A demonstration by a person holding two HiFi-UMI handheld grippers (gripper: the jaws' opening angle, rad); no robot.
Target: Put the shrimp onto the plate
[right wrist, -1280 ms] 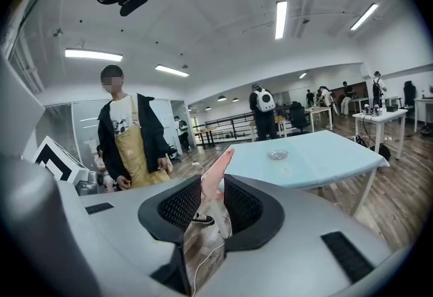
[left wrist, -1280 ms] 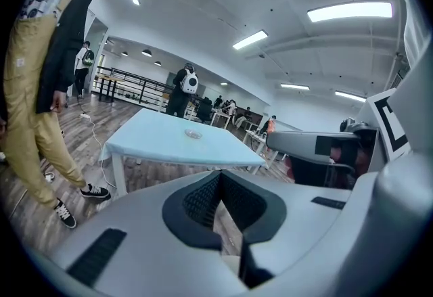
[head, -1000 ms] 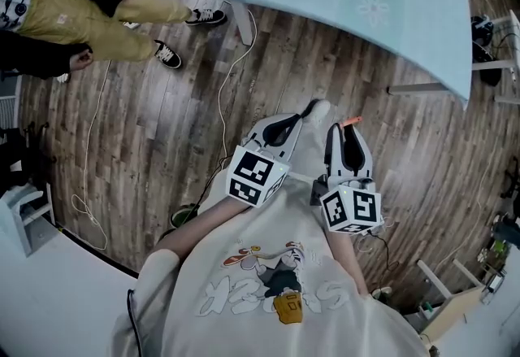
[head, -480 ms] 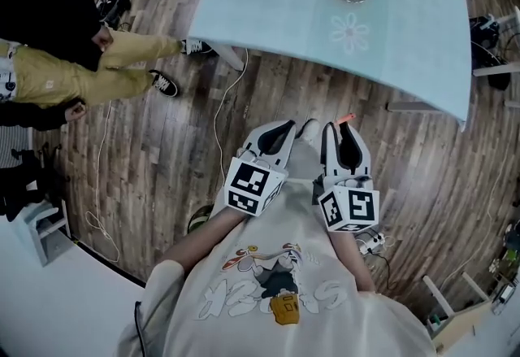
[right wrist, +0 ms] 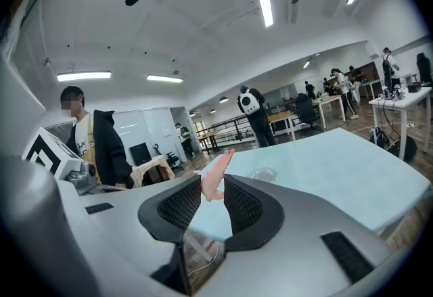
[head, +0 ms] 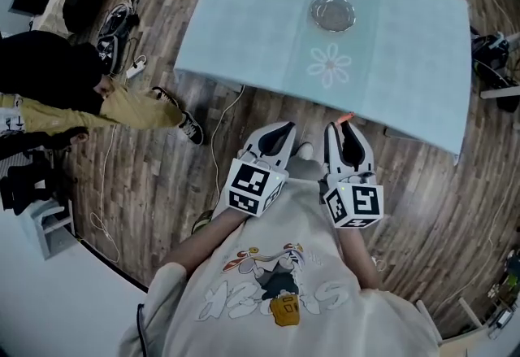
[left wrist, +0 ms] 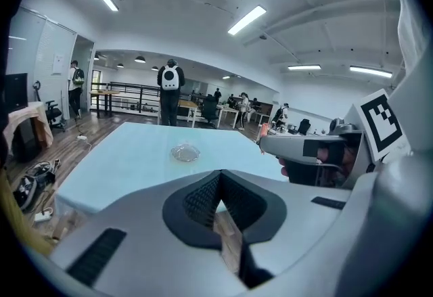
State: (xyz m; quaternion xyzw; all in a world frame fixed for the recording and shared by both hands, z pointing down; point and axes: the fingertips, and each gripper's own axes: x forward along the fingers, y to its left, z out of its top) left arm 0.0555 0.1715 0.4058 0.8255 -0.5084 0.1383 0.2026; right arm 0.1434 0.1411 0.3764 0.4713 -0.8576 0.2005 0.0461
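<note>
A pink shrimp [right wrist: 218, 170] sticks up between the black pads of my right gripper [right wrist: 213, 186], which is shut on it. In the head view its orange tip [head: 347, 117] shows at the nose of the right gripper [head: 342, 128], just short of the near edge of the pale blue table [head: 406, 38]. A clear glass plate [head: 331, 13] lies on the table's far middle, also seen as a small plate [left wrist: 185, 152] and plate [right wrist: 262, 173] ahead of both grippers. My left gripper [head: 279, 132] is held beside the right one, its jaws [left wrist: 220, 184] shut on nothing.
A person in a black top and yellow trousers [head: 97, 95] crouches on the wooden floor at the left. Cables [head: 223, 115] trail over the floor by the table's near-left corner. Flower prints [head: 329, 64] mark the tablecloth. People and desks fill the far room.
The table and plate have drawn nearer and lower in the head view as I walked toward them. Both grippers kept their pose in front of my chest, the shrimp still held.
</note>
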